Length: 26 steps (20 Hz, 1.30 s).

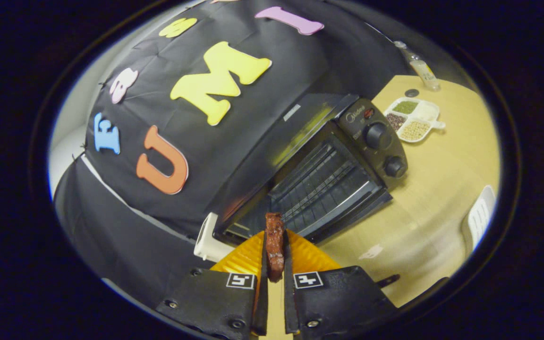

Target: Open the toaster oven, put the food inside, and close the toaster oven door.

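A black toaster oven point(328, 156) stands on the wooden table, tilted in my view, with its door point(347, 212) dropped open and the wire rack point(319, 184) showing inside. Two knobs sit on its control panel point(380, 141). My gripper point(275, 245) is shut on a reddish-brown piece of food point(274, 243), held upright between both fingers. The food hangs just short of the oven's open mouth, near its left side.
A white divided dish point(416, 118) with beans and grains lies beyond the oven on the table point(423, 208). A clear bottle point(420, 66) lies behind it. A white object point(208, 241) stands at the oven's left corner, and a white slotted thing point(480, 219) at the right.
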Available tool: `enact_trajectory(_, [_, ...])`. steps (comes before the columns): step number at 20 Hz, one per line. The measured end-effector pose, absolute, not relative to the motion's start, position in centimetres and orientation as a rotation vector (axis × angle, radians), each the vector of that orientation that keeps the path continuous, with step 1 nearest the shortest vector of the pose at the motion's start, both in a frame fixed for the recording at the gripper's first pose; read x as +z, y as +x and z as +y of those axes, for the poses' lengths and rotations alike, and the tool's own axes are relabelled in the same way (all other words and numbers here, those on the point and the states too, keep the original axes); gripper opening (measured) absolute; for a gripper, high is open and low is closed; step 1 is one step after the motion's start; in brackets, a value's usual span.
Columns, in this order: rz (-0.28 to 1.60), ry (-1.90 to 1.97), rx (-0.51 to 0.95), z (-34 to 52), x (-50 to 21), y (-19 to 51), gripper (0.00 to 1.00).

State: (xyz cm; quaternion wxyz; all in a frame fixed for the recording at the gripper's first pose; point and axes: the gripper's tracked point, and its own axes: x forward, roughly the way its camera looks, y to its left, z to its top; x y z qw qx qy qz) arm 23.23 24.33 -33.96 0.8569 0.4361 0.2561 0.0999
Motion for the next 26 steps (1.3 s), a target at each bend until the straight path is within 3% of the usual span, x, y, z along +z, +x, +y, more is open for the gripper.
enact_trajectory(5, [0.519,0.93,0.066,24.8,-37.2,28.7,0.17])
enact_trajectory(15, [0.526,0.671,0.02,26.0,-39.7,32.4,0.23])
enact_trajectory(18, [0.552,0.601,0.064,26.6,-40.2,31.9,0.57])
enact_trajectory(19, [0.55,0.579,0.082,26.5,-39.9,31.8,0.57])
enact_trajectory(20, [0.549,0.534,0.083,25.9,-39.6,31.6,0.64])
enact_trajectory(22, [0.552,0.443,0.09,25.1,-40.0,31.0,0.88])
enact_trajectory(26, [0.542,0.332,0.104,23.4,-39.2,29.8,0.92])
